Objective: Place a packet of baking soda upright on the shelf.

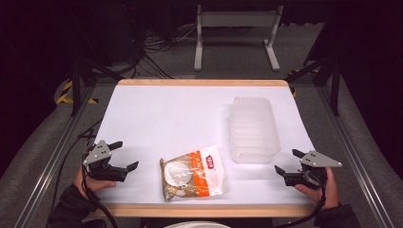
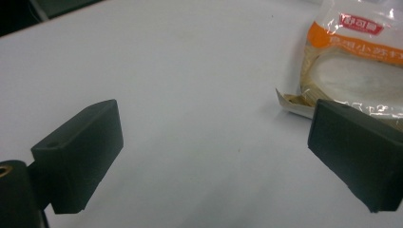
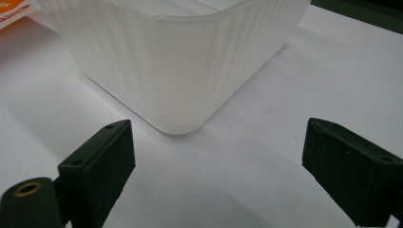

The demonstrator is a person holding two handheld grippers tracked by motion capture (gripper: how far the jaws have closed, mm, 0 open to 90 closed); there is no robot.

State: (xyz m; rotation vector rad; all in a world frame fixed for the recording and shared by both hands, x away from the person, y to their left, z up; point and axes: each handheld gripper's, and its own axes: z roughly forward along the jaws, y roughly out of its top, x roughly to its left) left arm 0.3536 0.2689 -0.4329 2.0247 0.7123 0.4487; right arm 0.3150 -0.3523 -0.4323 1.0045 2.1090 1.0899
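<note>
A clear snack bag with an orange band and a red label [image 1: 192, 173] lies flat near the table's front edge, pale round pastries inside; the left gripper view has it at the upper right [image 2: 354, 61]. A translucent white ribbed plastic box [image 1: 254, 128] sits right of centre, and its near corner [image 3: 180, 61] fills the top of the right gripper view. My left gripper [image 1: 124, 156] rests at the front left, open, a short way left of the bag. My right gripper [image 1: 290, 160] rests at the front right, open, just beyond the box's near right corner. Nothing sits between either pair of jaws.
The white tabletop [image 1: 166, 114] has a wooden rim, with metal rails along both sides. Behind the table stand a grey frame [image 1: 235, 28] and loose cables [image 1: 152, 52] on the floor. A white rounded object [image 1: 195, 224] peeks in at the bottom edge.
</note>
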